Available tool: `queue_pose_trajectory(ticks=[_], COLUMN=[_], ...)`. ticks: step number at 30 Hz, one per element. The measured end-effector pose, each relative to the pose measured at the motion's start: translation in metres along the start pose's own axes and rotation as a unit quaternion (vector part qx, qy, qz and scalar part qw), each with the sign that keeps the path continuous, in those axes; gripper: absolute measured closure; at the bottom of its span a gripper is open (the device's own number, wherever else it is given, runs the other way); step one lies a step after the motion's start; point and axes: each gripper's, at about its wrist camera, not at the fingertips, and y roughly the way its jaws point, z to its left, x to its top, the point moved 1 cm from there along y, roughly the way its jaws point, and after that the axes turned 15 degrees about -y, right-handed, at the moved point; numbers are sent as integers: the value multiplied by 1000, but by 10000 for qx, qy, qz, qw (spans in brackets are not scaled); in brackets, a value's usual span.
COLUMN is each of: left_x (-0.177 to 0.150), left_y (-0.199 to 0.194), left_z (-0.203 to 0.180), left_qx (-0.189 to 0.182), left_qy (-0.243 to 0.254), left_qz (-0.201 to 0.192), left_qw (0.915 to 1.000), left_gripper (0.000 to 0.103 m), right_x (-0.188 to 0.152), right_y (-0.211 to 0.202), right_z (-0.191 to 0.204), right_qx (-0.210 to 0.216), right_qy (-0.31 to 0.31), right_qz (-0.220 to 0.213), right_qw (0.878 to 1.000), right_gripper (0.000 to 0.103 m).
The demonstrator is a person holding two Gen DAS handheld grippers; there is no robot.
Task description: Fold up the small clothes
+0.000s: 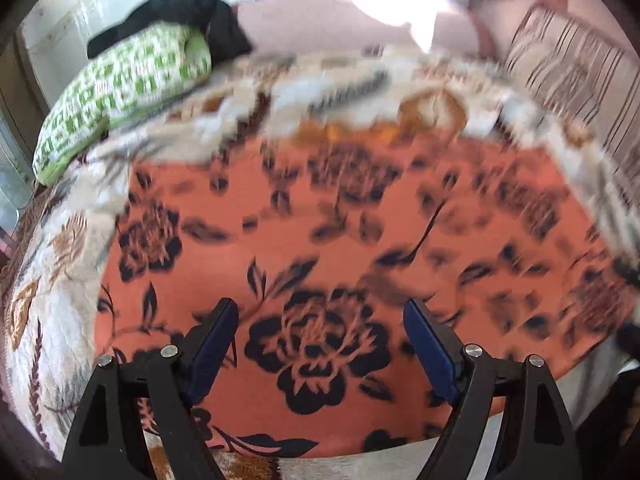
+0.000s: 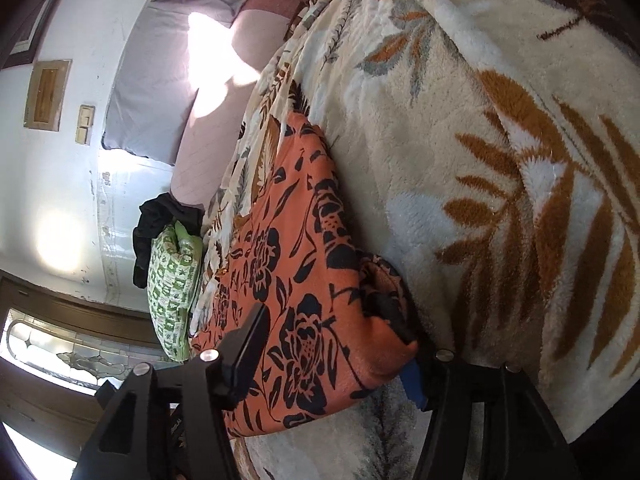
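Note:
An orange garment with black flowers (image 1: 340,240) lies spread flat on a fleece blanket. My left gripper (image 1: 320,312) is open just above its near part, with nothing between the fingers; this view is blurred. In the right wrist view the same garment (image 2: 296,264) lies between my right gripper's (image 2: 336,344) wide-apart fingers. One blue pad (image 2: 412,380) sits under the garment's folded corner, the other finger (image 2: 248,344) stands above the cloth. The jaws are not closed on it.
The cream fleece blanket with brown leaf print (image 2: 500,160) covers the bed. A green-and-white pillow (image 1: 120,84) with a black garment (image 1: 192,12) on it lies at the bed's far side, by a white wall. A striped cushion (image 1: 568,76) is at the back right.

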Motion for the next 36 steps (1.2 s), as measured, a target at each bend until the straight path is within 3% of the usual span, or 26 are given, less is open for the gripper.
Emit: queue_pose_trajectory(ticks=[2, 4, 7, 9, 10, 11, 12, 13, 14, 15, 18, 21, 24, 27, 30, 32, 33, 36], left_x=[1, 6, 6, 1, -5, -10, -11, -10, -8, -6, 0, 2, -6, -22, -40, -52, -55, -57], left_y=[0, -15, -42, -30, -10, 1, -2, -1, -3, -4, -19, -55, -84, -91, -75, -61, -57, -60], left_z=[0, 3, 14, 16, 11, 5, 5, 6, 9, 12, 30, 88, 162, 233, 284, 301, 302, 303], left_qx=[-25, -189, -384, -396, -303, -186, -191, -217, -303, -367, -827, -1224, -1074, -790, -522, -551, -646, -684], left_qy=[47, -73, -227, -238, -72, 130, 195, 187, 65, 4, -380, -1429, -2243, -2947, -3375, -3679, -3746, -3704], left_qz=[-188, -245, -691, -451, -8, 19, -290, -253, -183, -130, -99, -634, -1154, -1335, -1200, -903, -811, -916], left_qw=[9998, 9995, 9966, 9979, 9995, 9997, 9992, 9993, 9994, 9992, 9958, 9801, 9617, 9429, 9322, 9238, 9214, 9218], left_gripper=[14, 15, 15, 15, 14, 12, 8, 8, 8, 8, 11, 11, 11, 11, 11, 11, 11, 11], right_x=[2, 4, 6, 6, 6, 7, 8, 11, 14, 17, 28, 23, -8, -64, -122, -163, -178, -178], right_y=[3, 3, 3, 13, 16, 17, 19, 21, 21, 19, 12, 17, 39, 76, 135, 194, 218, 213], right_z=[10, 24, 31, 25, 21, 20, 22, 28, 37, 51, 118, 202, 287, 346, 359, 344, 331, 339], right_qx=[-129, -318, -464, -645, -641, -636, -703, -803, -838, -953, -1080, -959, -735, -471, -393, -576, -645, -585], right_qy=[-262, -610, -755, -615, -545, -511, -582, -752, -922, -1163, -2101, -3108, -4033, -4769, -5073, -5167, -5009, -4950], right_qz=[74, 117, 184, 400, 399, 340, 348, 387, 415, 376, 166, -24, -86, 227, 925, 1731, 2170, 1990], right_qw=[9995, 9976, 9959, 9952, 9957, 9961, 9952, 9932, 9913, 9879, 9716, 9456, 9121, 8774, 8559, 8365, 8354, 8438], right_gripper=[46, 65, 65, 59, 46, 46, 47, 62, 84, 85, 88, 89, 90, 90, 90, 90, 90, 90])
